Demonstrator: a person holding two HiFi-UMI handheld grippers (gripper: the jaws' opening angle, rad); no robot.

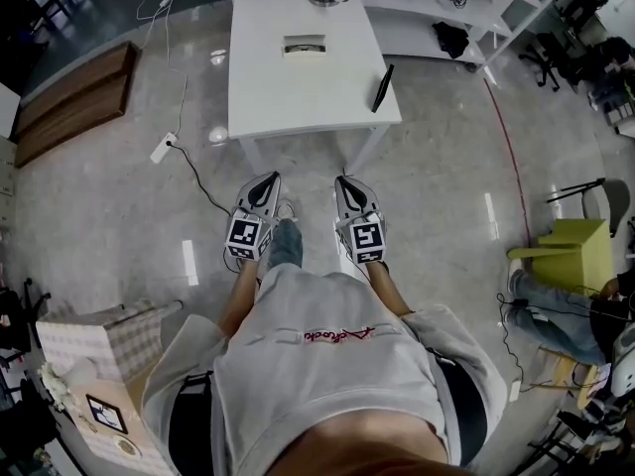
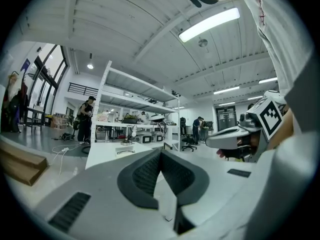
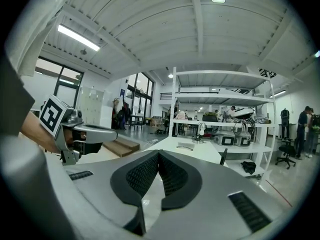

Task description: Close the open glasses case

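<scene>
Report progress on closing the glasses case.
Done: nothing; the glasses case looks open on the white table. In hand: nothing; the left hand-held gripper and right hand-held gripper are shut, empty, short of the table. Left: reach the case and close it.

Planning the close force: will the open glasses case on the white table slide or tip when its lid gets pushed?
Probably slides: the glasses case looks small and light on a smooth table. Tipping seems unlikely, since it lies low and flat. Stiffness cannot be judged from this far.
</scene>
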